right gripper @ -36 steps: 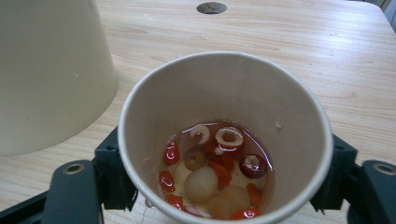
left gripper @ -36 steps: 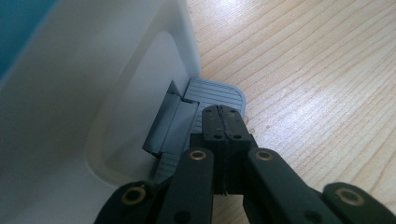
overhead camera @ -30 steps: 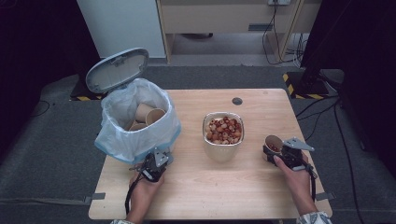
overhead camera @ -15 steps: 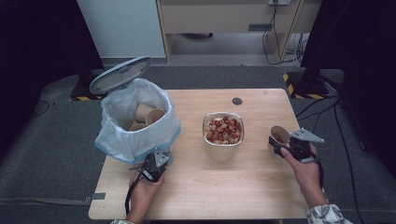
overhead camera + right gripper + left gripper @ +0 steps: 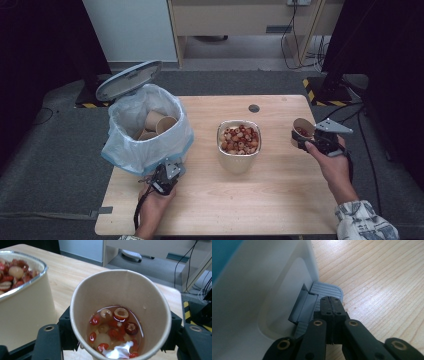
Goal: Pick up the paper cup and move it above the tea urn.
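Left tool [image 5: 331, 305] jaws fully closed, tips resting on the grey ribbed pedal [image 5: 322, 290] at the white bin [image 5: 262, 290] base. Wood desk [image 5: 382, 277] beside it.

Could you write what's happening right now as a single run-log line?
left hand-held gripper: shut, on bin pedal | right hand-held gripper: holds paper cup of leftovers, lifted | bowl: mid-table

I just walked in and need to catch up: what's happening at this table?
A person works with a hand-held gripper in each hand. The right hand-held gripper is clamped on a paper cup of liquid with red and pale fruit pieces, held above the table beside the metal bowl of similar pieces. The left hand-held gripper, jaws shut, presses on the grey pedal of the lined bin, whose lid is up; paper cups already lie inside.
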`<state>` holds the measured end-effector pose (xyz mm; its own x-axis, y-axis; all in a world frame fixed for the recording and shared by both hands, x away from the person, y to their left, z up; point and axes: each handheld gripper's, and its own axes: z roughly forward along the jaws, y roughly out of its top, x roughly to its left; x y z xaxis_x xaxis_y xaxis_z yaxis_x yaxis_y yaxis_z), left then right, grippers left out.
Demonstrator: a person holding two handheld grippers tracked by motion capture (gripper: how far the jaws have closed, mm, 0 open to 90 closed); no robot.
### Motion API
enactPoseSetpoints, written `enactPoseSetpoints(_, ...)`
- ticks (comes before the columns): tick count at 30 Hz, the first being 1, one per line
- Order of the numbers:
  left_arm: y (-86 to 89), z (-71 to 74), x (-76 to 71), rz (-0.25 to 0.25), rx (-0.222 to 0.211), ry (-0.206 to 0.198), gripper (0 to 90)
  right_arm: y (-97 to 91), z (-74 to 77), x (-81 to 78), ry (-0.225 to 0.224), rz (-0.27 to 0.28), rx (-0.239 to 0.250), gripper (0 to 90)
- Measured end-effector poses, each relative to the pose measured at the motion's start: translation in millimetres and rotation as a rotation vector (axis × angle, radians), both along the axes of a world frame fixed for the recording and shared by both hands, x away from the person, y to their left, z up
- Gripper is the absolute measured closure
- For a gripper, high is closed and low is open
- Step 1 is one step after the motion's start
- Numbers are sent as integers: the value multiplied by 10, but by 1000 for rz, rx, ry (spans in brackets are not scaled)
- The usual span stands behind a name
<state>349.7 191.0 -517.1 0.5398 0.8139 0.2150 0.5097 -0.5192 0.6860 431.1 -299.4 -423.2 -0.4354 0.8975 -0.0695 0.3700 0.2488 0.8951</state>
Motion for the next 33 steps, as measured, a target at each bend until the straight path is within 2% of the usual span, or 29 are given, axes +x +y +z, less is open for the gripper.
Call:
enactPoseSetpoints(8,4,2,2,-1,-2,3,898,26,157,143,-14,24,-20,347)
enactPoseSetpoints(13,3,1,2,-1,-2,3,898,36,220,223,-30,43,-63,349)
enactPoseSetpoints(20,-1,1,0,-1,2,0,898,42,294,265,-38,44,-67,348)
enactPoseSetpoints(24,-1,1,0,-1,2,0,898,58,369,313,-52,47,-91,348)
enactPoseSetpoints(25,-1,1,0,-1,2,0,898,71,409,345,-58,54,-109,349)
enactPoseSetpoints(28,-1,0,0,0,1,0,898,79,455,372,-61,59,-104,349)
enactPoseSetpoints(29,-2,0,-1,0,2,-1,898,100,502,396,-70,64,-124,349)
enactPoseSetpoints(33,-2,0,-1,0,2,-1,898,128,602,439,-88,64,-129,349)
